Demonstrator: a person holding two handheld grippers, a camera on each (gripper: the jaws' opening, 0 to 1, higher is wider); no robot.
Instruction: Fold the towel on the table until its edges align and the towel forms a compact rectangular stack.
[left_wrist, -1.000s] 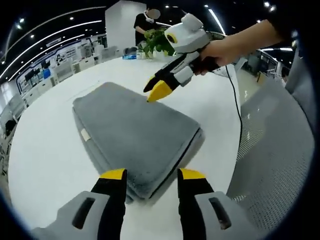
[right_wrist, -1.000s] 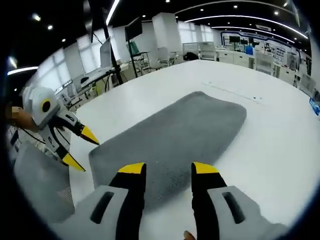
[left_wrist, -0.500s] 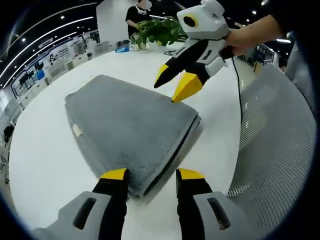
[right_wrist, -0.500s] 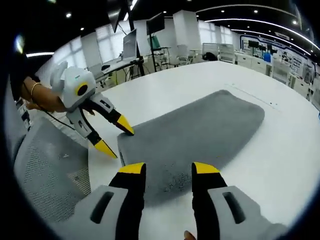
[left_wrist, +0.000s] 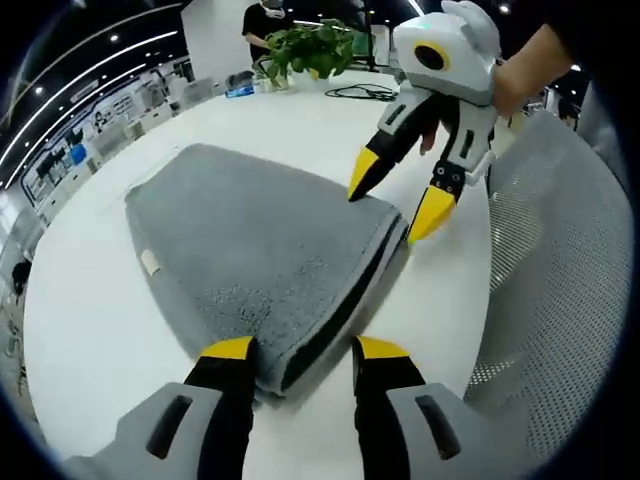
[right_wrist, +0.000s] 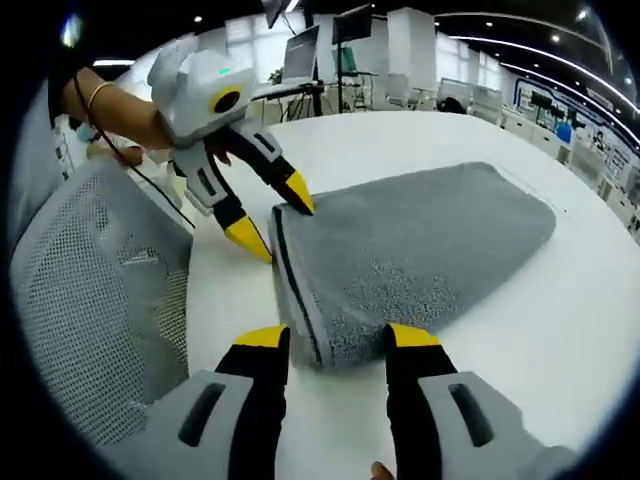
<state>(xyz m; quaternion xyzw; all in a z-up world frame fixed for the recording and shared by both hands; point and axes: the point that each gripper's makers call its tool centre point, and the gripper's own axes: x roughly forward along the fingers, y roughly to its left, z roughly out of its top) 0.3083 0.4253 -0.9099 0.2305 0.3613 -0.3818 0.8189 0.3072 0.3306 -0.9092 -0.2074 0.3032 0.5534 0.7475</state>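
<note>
A grey towel (left_wrist: 250, 230), folded into a thick rectangle, lies on the white table (left_wrist: 80, 330). In the left gripper view my left gripper (left_wrist: 304, 350) is open, with the towel's near corner between its jaws. My right gripper (left_wrist: 397, 200) comes in from the upper right, open, with one jaw above and one below the far corner of the same layered edge. In the right gripper view the towel (right_wrist: 420, 245) has its near corner between the open jaws of my right gripper (right_wrist: 336, 340). There my left gripper (right_wrist: 275, 218) is open at the far corner.
A grey mesh chair back (left_wrist: 560, 300) stands close along the table's edge, also in the right gripper view (right_wrist: 100, 300). A potted plant (left_wrist: 315, 50) and a black cable (left_wrist: 365, 92) sit at the table's far side, with a person standing behind.
My right gripper has come down from above the towel to its corner at the layered edge. Both grippers have closed in on that edge's two corners, and both stay open.
</note>
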